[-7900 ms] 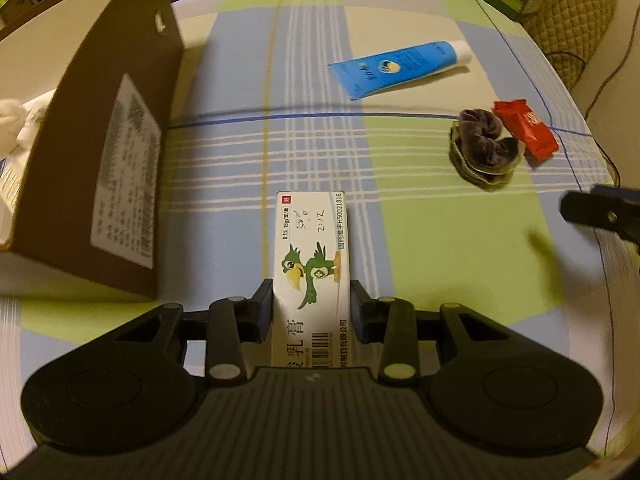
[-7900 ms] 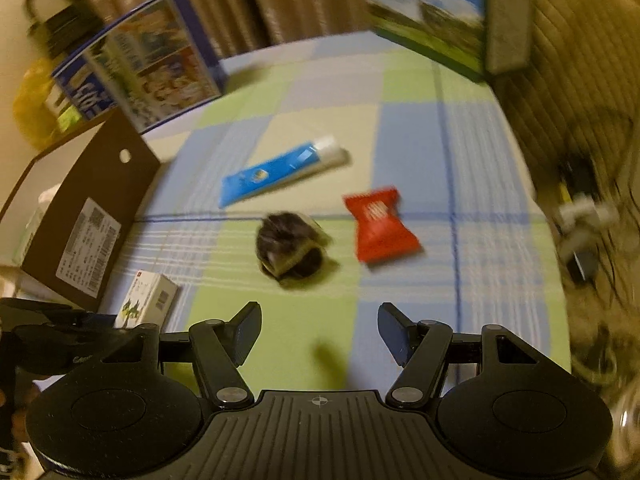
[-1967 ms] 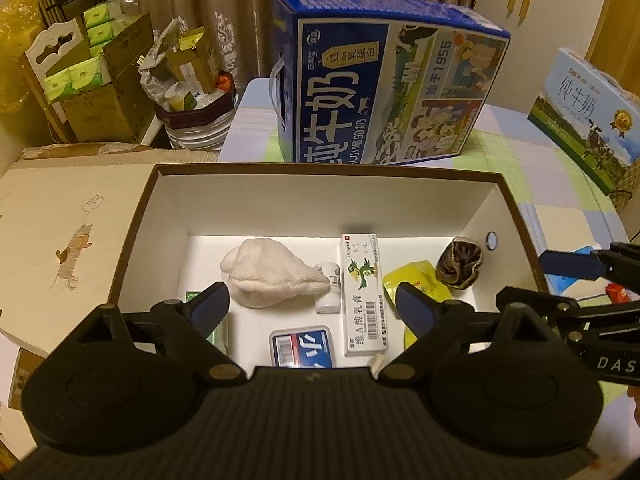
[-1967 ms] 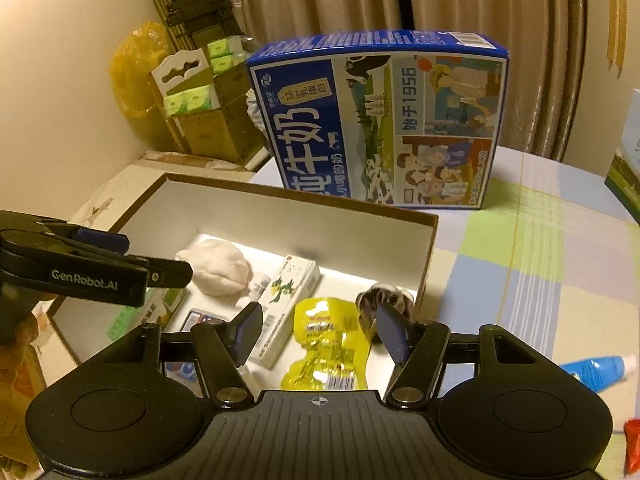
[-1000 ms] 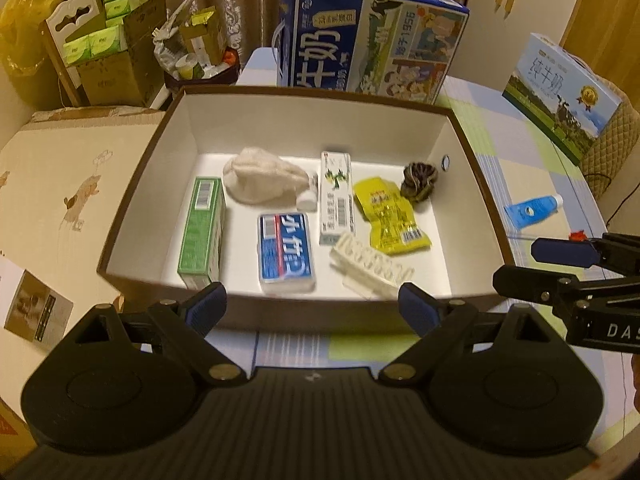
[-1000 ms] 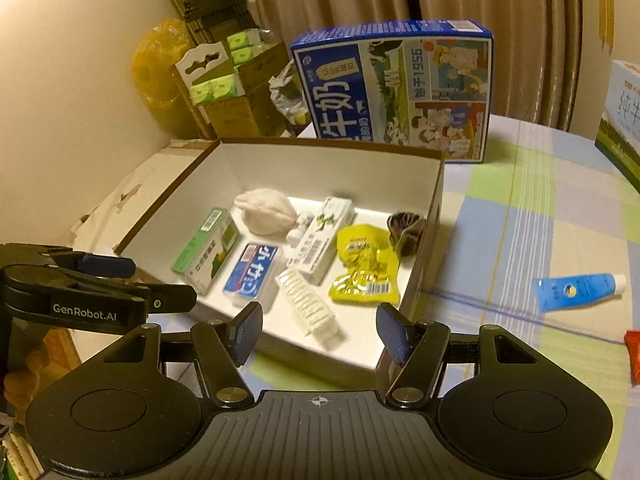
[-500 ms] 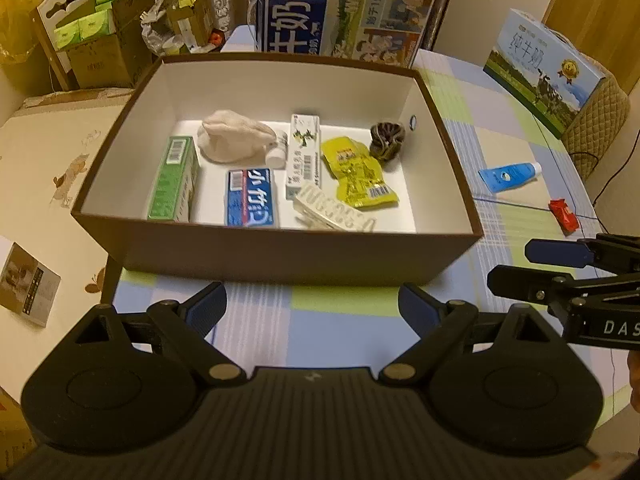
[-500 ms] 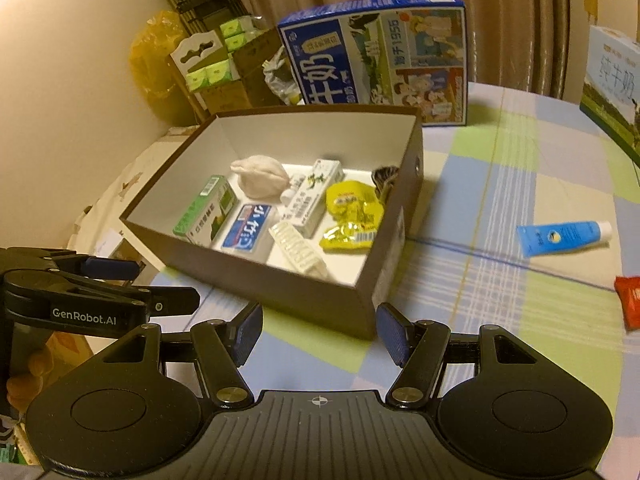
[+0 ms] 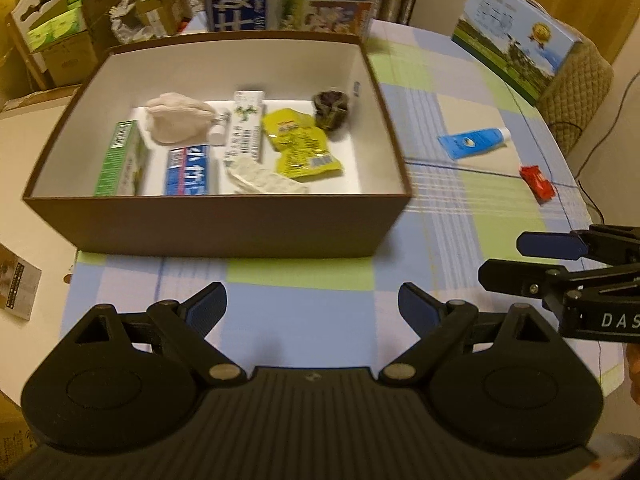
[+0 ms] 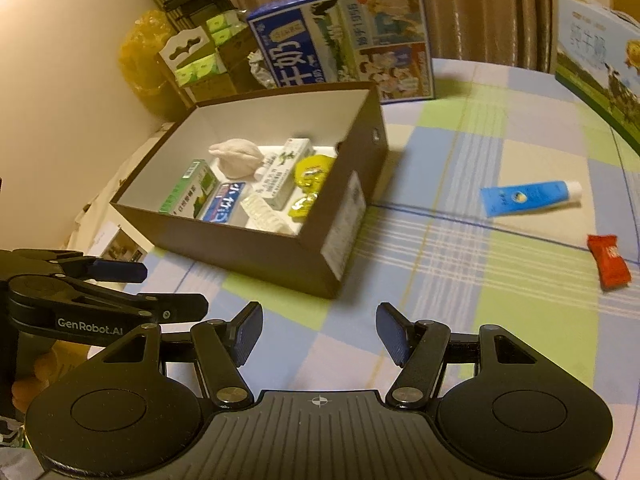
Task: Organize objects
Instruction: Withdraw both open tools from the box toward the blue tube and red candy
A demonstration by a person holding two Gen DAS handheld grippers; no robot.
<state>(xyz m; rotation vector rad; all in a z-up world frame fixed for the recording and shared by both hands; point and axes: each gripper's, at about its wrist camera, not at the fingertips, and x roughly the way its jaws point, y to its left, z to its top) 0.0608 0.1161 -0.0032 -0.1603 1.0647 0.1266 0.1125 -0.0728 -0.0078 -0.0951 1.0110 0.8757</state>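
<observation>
A lived-in home room: a tabletop (image 10: 460,240) under a checked cloth, drawn curtains (image 10: 480,4) behind it, milk gift cartons (image 10: 344,32), stacked tissue boxes (image 10: 200,64), and a quilted chair back (image 9: 576,80) beyond the fingers.

A: Surface?
B: Table (image 9: 304,312) in a checked cloth, blue, green and cream. Both claws hover over its near edge.

A: What's directly on it?
B: Brown box (image 9: 224,220), just ahead of the left claw (image 9: 312,306), ahead-left of the right claw (image 10: 319,332). Blue tube (image 10: 528,197) flat, ahead-right of both, well apart from the box. Red packet (image 10: 609,266) right of the tube, nearer the claws.

A: Far side?
B: Blue carton (image 10: 344,36) upright behind the box. Second carton (image 9: 516,36) at the far right edge.
</observation>
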